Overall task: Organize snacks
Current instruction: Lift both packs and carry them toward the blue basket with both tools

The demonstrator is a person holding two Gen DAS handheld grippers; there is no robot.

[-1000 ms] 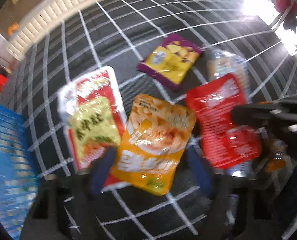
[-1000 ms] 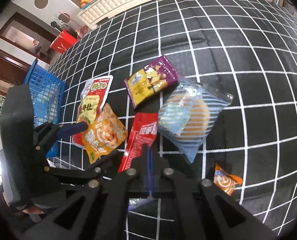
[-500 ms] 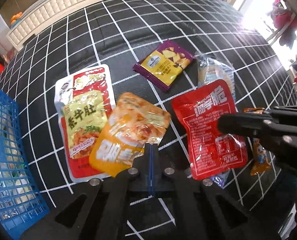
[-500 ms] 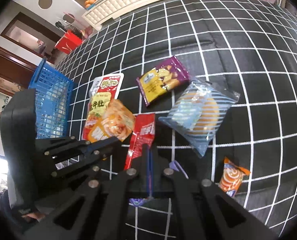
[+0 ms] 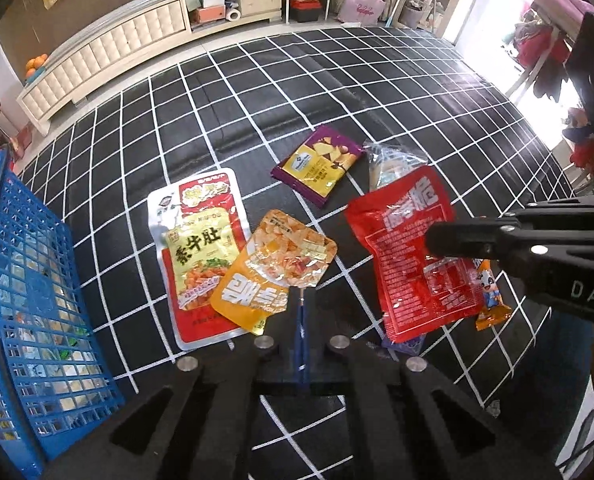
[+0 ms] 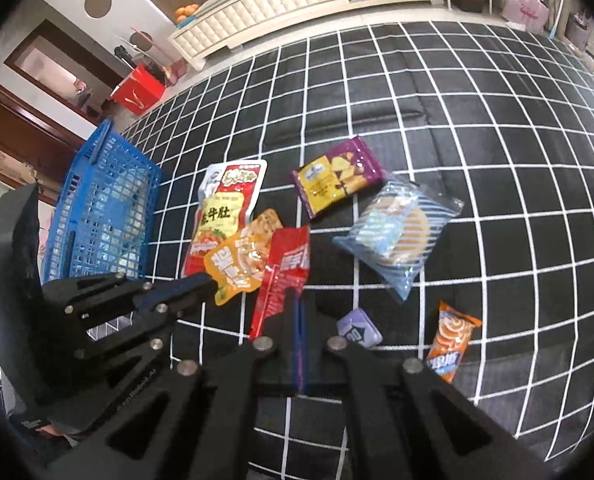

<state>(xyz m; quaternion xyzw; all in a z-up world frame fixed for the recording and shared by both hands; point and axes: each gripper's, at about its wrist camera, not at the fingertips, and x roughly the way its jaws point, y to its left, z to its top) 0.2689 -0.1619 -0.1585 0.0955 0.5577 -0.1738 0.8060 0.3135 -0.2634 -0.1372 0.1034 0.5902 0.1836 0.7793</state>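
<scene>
An orange snack pouch (image 5: 273, 276) hangs tilted by its lower corner from my left gripper (image 5: 301, 300). The jaws are easing open a little, but the pads still pinch that corner. My right gripper (image 6: 299, 300) is shut on the bottom edge of a red pouch (image 6: 285, 268), which is raised off the cloth. In the left wrist view the right gripper (image 5: 431, 240) reaches in from the right over the red pouch (image 5: 413, 252). In the right wrist view the left gripper (image 6: 211, 280) holds the orange pouch (image 6: 237, 264) just left of the red one.
A blue basket (image 5: 29, 312) stands at the left. On the black grid cloth (image 5: 337, 72) lie a large red-and-yellow pouch (image 5: 201, 256), a purple pack (image 5: 319, 164), a clear striped pack (image 6: 401, 232), a small purple packet (image 6: 359, 332) and an orange stick pack (image 6: 451, 340).
My left gripper went from open around the orange pouch to shut on its corner, then lifted it. Both grippers rose, and the red pouch came up with the right one.
</scene>
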